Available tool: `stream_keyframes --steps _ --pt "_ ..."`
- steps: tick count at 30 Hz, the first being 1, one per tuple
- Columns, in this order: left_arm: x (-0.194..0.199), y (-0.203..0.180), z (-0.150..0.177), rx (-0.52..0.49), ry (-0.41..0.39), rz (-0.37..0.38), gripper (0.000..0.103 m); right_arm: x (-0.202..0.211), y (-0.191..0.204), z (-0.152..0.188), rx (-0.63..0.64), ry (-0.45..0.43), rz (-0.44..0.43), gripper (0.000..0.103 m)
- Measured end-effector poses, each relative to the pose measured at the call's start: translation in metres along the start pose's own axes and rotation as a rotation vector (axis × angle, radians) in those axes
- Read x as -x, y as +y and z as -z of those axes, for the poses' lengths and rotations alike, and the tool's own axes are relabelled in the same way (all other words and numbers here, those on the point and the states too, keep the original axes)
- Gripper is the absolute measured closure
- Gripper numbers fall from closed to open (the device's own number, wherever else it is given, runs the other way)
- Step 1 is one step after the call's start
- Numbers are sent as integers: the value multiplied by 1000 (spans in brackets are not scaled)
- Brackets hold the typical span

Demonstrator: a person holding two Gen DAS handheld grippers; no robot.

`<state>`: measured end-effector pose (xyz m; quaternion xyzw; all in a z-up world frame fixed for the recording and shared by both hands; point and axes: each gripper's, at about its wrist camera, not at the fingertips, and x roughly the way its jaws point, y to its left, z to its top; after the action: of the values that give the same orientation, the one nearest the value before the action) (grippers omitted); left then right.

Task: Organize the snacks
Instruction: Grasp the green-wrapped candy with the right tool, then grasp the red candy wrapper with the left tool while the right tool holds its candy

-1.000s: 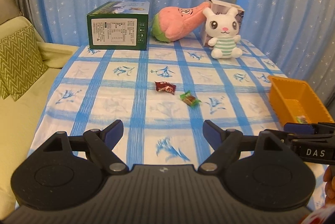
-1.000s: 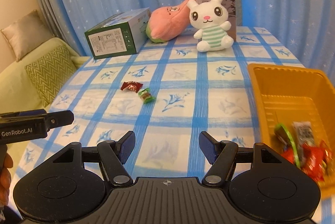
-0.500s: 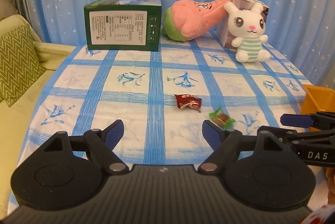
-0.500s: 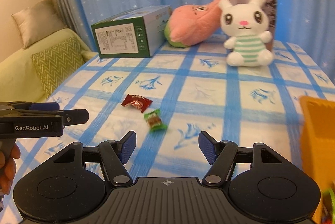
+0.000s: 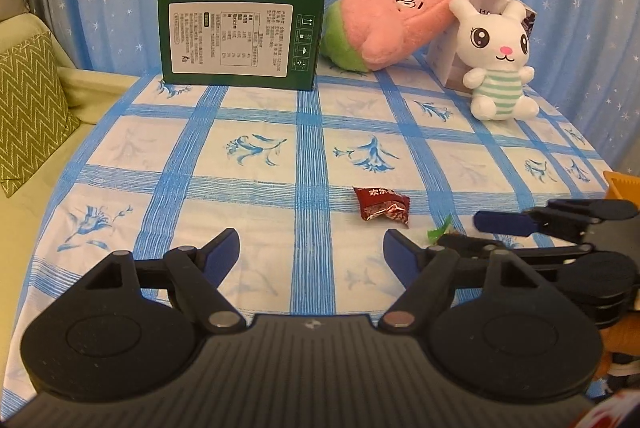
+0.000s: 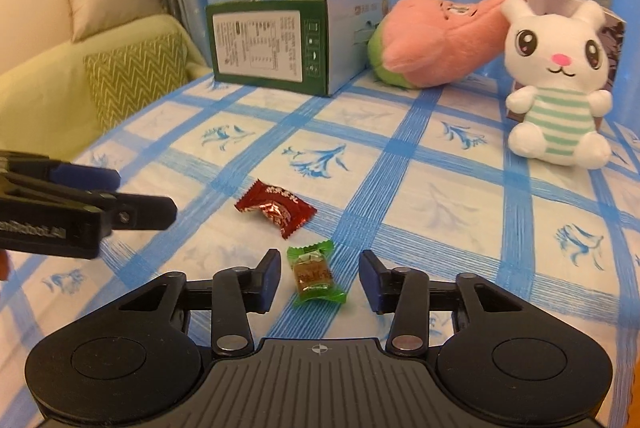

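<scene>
Right gripper is down over the green candy, jaws closing w/ the candy between them; pads not yet on the wrapper, a gap shows on each side. So the pick is under way, not made. Left gripper hangs a bit back from the red candy, jaws wide and narrowing slightly, nothing in them; the candy lies ahead and a little right of its mouth.

Progress: two snacks out on the cloth, red and green, just beside each other near the middle. The orange bin shows only as a corner at the right edge of the left view; its contents can't be seen from here, so how much is already sorted can't be told. Left to do, by the look of it: grip green, carry it to the bin, then same for red.

Around: green box, pink plush and white bunny along the far side, well apart from the candies, no obstacle. Sofa w/ cushion off to the left. Main worry is crowding: the two grippers sit close, the right one's fingers reaching across just right of the left one's, and red sits near green, so a closing jaw could nudge it.
</scene>
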<state>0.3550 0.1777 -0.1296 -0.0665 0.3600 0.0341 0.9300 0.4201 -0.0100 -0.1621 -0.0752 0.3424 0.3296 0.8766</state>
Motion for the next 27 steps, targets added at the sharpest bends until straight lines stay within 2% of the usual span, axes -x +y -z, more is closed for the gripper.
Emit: stream_keyframes --steps 2,3,6,11,16,23,27 --pt "0 0 0 3 -2 6 26 -5 0 2 7 12 1 72" --pt "0 -1 0 1 -3 9 26 -7 0 4 16 21 0 80" --pt "-2 -2 -1 -3 -8 21 26 -6 3 6 41 20 7 82" --pt "-10 -9 -3 -16 -21 49 28 4 -4 -1 -19 -15 34 82" --pt "-25 -19 -7 -52 -46 90 38 13 -18 -4 -79 -17 78 82" --pt "-55 -30 -8 -64 -48 112 39 17 -36 -2 -143 -5 105 82" --pt "-66 -35 -5 -75 -50 122 44 17 -39 -2 -153 -9 102 82"
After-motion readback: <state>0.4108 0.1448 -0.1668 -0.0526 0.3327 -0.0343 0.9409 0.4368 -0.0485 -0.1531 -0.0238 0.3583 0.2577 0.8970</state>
